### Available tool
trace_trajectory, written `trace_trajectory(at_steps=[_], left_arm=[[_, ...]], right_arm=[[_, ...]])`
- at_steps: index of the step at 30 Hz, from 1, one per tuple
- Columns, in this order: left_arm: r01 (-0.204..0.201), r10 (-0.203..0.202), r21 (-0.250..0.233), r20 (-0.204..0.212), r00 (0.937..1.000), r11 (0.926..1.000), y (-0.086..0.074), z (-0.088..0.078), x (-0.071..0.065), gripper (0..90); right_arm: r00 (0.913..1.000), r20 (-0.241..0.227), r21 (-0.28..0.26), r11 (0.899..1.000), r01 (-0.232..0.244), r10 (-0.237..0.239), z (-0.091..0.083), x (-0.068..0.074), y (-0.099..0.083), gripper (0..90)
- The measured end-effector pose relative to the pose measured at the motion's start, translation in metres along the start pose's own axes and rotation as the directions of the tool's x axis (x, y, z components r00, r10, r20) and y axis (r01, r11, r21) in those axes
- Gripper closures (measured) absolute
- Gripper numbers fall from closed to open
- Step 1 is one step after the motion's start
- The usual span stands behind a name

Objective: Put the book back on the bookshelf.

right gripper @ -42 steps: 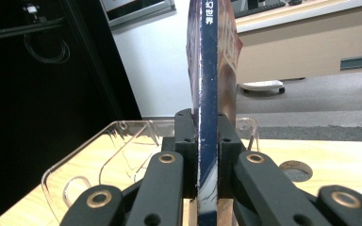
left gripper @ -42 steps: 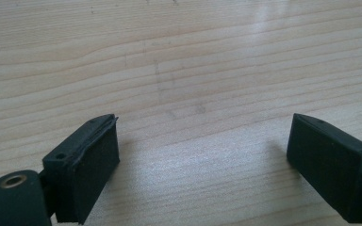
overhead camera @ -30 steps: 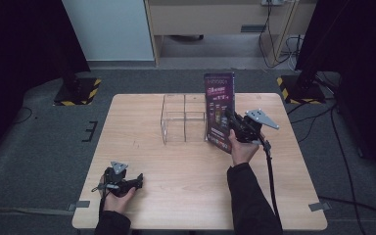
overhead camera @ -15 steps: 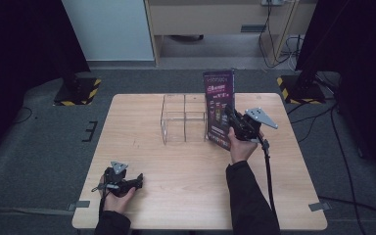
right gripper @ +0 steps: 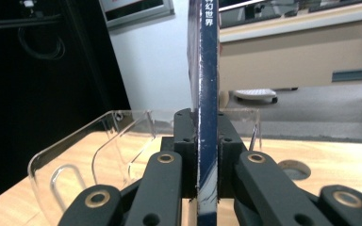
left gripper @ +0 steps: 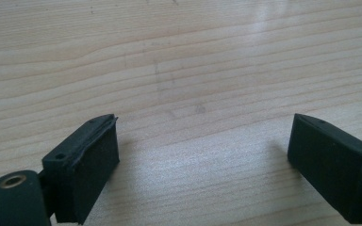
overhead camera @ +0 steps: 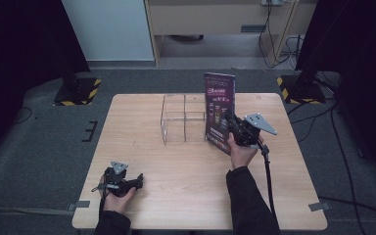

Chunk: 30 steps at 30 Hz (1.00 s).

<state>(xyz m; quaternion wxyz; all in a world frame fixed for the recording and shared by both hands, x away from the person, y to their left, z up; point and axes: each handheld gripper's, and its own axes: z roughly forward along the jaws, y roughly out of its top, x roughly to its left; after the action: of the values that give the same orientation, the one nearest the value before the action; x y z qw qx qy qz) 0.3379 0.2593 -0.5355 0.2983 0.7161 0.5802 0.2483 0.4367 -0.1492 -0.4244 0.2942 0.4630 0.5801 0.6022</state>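
Black jaws of the right gripper (right gripper: 206, 165) are pressing from both sides on a thin book (right gripper: 206, 94), which is standing upright between them with its dark blue spine facing the right gripper view's camera. In the high view the right gripper (overhead camera: 232, 128) is holding the book (overhead camera: 219, 110) on end just beside the right end of a clear plastic organiser (overhead camera: 183, 120), with the purple cover facing the person. Whether the book's lower edge is touching the wood or hanging just above it cannot be told. A right hand (overhead camera: 242, 149) in a dark sleeve is gripping the tool from below, and its cable (overhead camera: 269, 176) is trailing back toward the table's near edge.

Behind the book, in the right gripper view, the organiser (right gripper: 99, 146) is showing curved transparent walls and is sitting on the wooden table (right gripper: 339, 165).

Well apart from all this, near the front left corner of the table (overhead camera: 176, 171), the left gripper (overhead camera: 136, 182) is lying low in the left hand (overhead camera: 117, 198). In the left gripper view its jaws are standing wide apart, with bare wood grain (left gripper: 202, 103) between them and nothing being held.
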Motion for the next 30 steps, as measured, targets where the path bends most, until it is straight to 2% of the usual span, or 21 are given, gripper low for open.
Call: trace_trajectory(at_steps=[2,9,19,24,30], left_arm=[[0.0,0.0,-0.001,0.0,1.0,1.0,0.0,0.0,0.0,8.6],[0.001,-0.001,-0.001,0.0,1.0,1.0,0.0,0.0,0.0,8.6],[0.0,0.0,0.0,-0.001,1.0,1.0,0.0,0.0,0.0,8.6],[0.001,-0.001,0.0,0.0,1.0,1.0,0.0,0.0,0.0,8.5],[0.002,-0.002,0.0,0.0,1.0,1.0,0.0,0.0,0.0,8.5]], right_arm=[[0.9998,-0.02,0.014,1.0,-0.007,0.007,-0.003,-0.001,-0.002,83.1],[0.9993,-0.039,0.064,0.998,0.001,0.001,-0.012,-0.008,-0.002,82.6],[0.9965,-0.08,0.116,0.993,0.033,-0.024,-0.032,-0.013,-0.007,82.4],[0.9943,-0.103,0.156,0.987,0.044,-0.028,-0.043,-0.016,-0.012,82.2],[0.994,-0.108,0.203,0.978,0.04,-0.018,-0.058,-0.017,-0.018,82.4]])
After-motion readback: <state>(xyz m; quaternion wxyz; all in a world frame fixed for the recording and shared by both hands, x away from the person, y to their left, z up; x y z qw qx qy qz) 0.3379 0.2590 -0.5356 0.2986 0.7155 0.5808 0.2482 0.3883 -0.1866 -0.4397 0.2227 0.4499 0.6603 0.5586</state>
